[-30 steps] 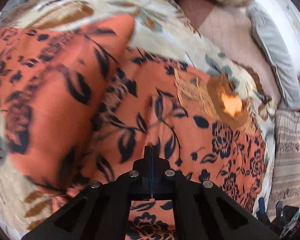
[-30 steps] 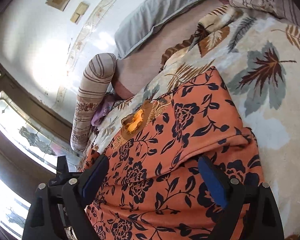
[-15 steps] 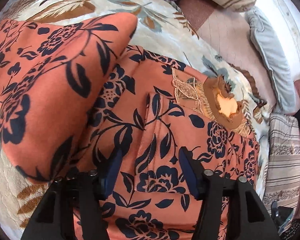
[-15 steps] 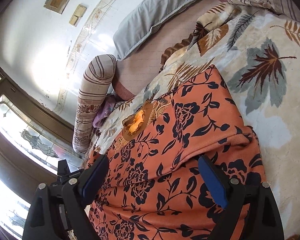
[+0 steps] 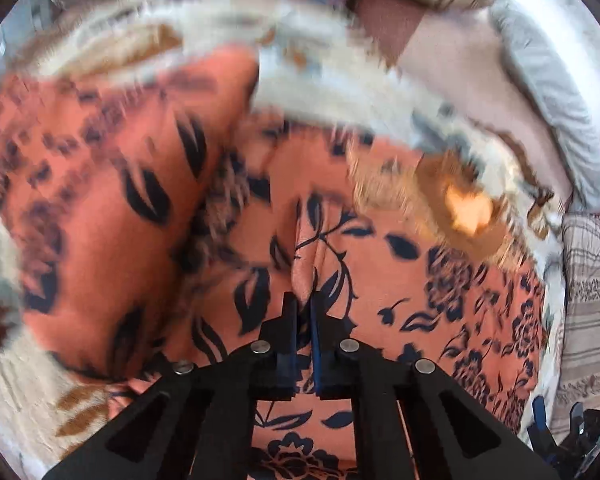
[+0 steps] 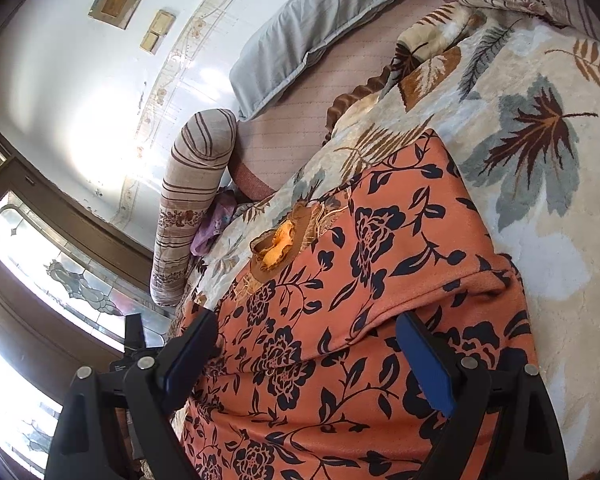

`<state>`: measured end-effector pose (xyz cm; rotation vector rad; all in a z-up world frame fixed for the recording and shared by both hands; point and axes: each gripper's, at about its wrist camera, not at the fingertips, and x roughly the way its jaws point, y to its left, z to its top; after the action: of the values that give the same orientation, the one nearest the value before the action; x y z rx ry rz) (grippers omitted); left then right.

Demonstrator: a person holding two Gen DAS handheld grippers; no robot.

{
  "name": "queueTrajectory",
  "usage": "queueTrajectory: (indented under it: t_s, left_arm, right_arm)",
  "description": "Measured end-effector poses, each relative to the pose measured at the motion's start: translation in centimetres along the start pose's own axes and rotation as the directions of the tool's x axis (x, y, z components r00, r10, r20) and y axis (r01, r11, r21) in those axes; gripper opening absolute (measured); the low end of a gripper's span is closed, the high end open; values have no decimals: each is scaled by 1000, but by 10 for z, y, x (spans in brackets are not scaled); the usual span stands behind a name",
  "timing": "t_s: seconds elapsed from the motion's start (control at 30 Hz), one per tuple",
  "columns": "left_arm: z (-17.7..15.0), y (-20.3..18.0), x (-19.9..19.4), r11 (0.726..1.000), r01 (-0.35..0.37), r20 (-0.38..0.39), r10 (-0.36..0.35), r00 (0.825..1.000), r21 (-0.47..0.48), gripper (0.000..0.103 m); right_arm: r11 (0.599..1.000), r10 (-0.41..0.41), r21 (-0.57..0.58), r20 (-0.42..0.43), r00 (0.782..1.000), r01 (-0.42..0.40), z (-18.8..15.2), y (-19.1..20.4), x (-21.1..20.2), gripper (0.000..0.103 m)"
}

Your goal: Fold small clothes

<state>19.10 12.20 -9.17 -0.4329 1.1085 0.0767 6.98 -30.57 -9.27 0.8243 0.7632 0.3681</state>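
An orange garment with a dark floral print (image 5: 380, 280) lies spread on a leaf-patterned blanket (image 6: 540, 208); it has a brown-and-gold neckline (image 5: 460, 208). One sleeve (image 5: 100, 200) lies out to the left. My left gripper (image 5: 304, 304) is shut on a raised ridge of the garment's cloth near its middle. The left wrist view is blurred by motion. In the right wrist view the garment (image 6: 340, 320) fills the foreground, with a fold across it. My right gripper (image 6: 308, 344) is open, its blue pads apart just above the cloth.
A grey pillow (image 6: 320, 28) and a striped bolster (image 6: 192, 200) lie at the head of the bed. A purple cloth (image 6: 212, 228) sits beside the bolster. A wall and a glass-panelled door (image 6: 60, 280) stand to the left.
My left gripper, open half a second ago, has shut on a ridge of the garment's cloth and is moving. The right gripper has stayed open and nearly still.
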Motion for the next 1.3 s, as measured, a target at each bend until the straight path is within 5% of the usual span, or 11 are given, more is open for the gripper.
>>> queueTrajectory:
  t_s: [0.1, 0.4, 0.5, 0.6, 0.63, 0.67, 0.73, 0.83, 0.93, 1.07, 1.3]
  left_arm:
    - [-1, -11, -21, 998, -26, 108, 20, 994, 58, 5]
    - [-13, -6, 20, 990, -100, 20, 99, 995, 103, 9]
    - [-10, -4, 20, 994, -72, 1, 72, 997, 80, 9]
    - [-9, 11, 1, 999, 10, -30, -9, 1000, 34, 13]
    - [-9, 16, -13, 998, 53, -3, -53, 999, 32, 15]
    - [-8, 25, -35, 993, 106, 56, -108, 993, 44, 20]
    - [-6, 47, -69, 988, 147, 140, -151, 979, 37, 72]
    - [-5, 112, -112, 981, 176, 310, -143, 940, -82, 86]
    - [9, 193, -116, 942, 196, 342, -96, 935, -271, 86]
    - [32, 295, -85, 794, 303, 333, -136, 933, -527, 78]
    - [74, 347, -45, 764, 259, 312, -80, 947, -591, 75]
  right_arm:
    - [1000, -3, 0, 11, 1000, 3, 2, -1, -3, 92]
    - [996, 27, 86, 30, 999, -30, 29, -2, -9, 94]
    - [988, 41, 153, -34, 999, -35, 51, -18, 19, 98]
    - [943, -83, 311, -125, 989, 118, 49, -71, 50, 90]
    - [952, -67, 294, -61, 996, 82, 47, -65, 37, 90]
    - [966, -88, 240, -33, 996, 94, 46, -53, 26, 90]
    - [987, -144, 75, 37, 989, 141, 36, -15, 3, 91]
    - [978, -152, -135, 51, 987, 157, -3, 26, -7, 94]
    - [917, -247, -329, -27, 969, 225, -55, 45, 16, 94]
    - [868, -345, -405, -74, 936, 288, -87, 38, 47, 95]
    - [870, -343, -401, -74, 936, 287, -88, 34, 42, 96]
